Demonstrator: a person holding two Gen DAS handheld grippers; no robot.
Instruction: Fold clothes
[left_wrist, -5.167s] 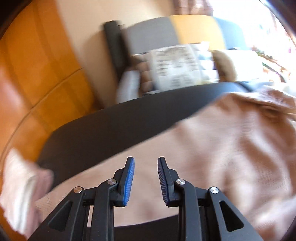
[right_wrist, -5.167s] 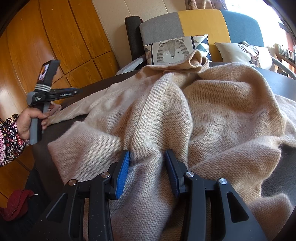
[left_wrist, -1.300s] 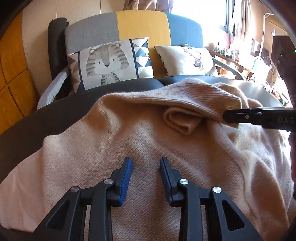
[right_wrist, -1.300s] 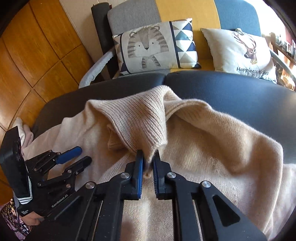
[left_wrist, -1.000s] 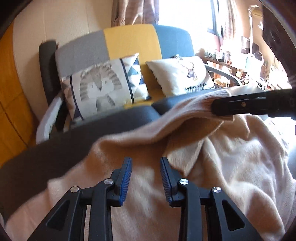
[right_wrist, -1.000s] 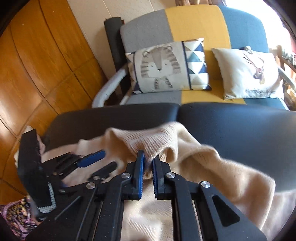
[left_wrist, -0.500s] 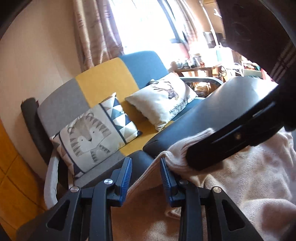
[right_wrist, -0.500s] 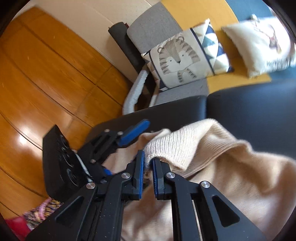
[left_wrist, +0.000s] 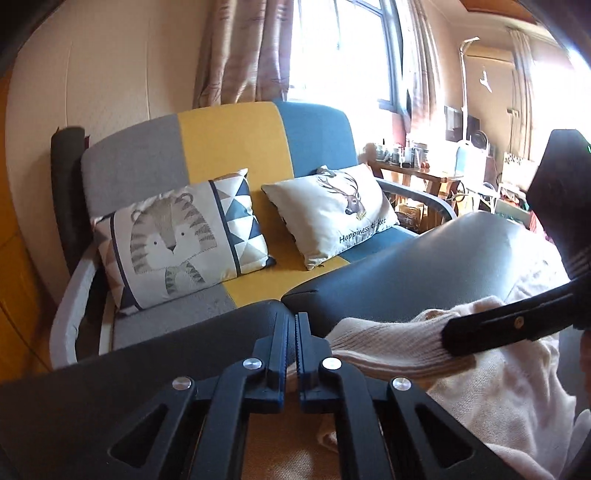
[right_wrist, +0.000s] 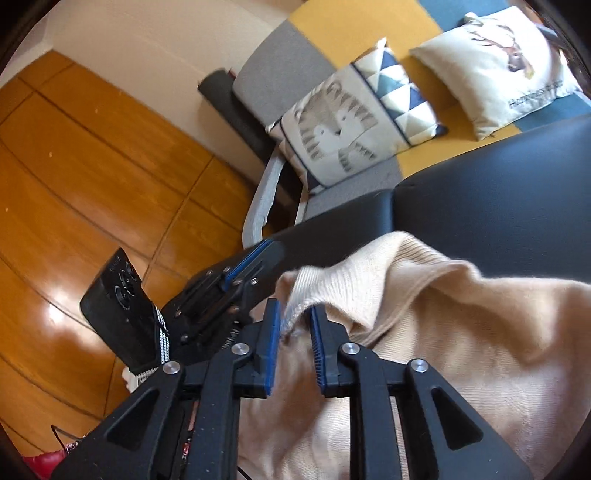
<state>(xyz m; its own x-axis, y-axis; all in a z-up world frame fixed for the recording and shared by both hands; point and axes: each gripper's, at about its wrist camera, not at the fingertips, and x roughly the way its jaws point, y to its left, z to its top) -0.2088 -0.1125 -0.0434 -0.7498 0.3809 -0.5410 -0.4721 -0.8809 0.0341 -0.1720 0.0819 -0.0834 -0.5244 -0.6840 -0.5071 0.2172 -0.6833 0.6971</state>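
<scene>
A beige knit sweater (right_wrist: 461, 332) lies bunched on a dark padded surface (right_wrist: 498, 177). Its ribbed edge (left_wrist: 388, 343) is lifted. My left gripper (left_wrist: 291, 325) has its jaws closed together; the ribbed edge runs in from the right to them, and the pinch itself is hidden. In the right wrist view the left gripper (right_wrist: 243, 269) sits just left of the raised fabric. My right gripper (right_wrist: 293, 314) is open, its blue pads (right_wrist: 273, 332) either side of the ribbed edge (right_wrist: 306, 288). In the left wrist view its finger (left_wrist: 509, 325) lies across the sweater.
A grey, yellow and blue sofa (left_wrist: 229, 147) stands behind the dark surface (left_wrist: 424, 273), with a tiger cushion (left_wrist: 177, 236) and a deer cushion (left_wrist: 332, 210). Wooden panelling (right_wrist: 92, 177) is at the left. A cluttered table (left_wrist: 424, 166) stands by the window.
My left gripper has shut at the ribbed edge of the sweater. My right gripper, shut on that edge before, has opened. Both grippers lifted the edge toward the sofa.
</scene>
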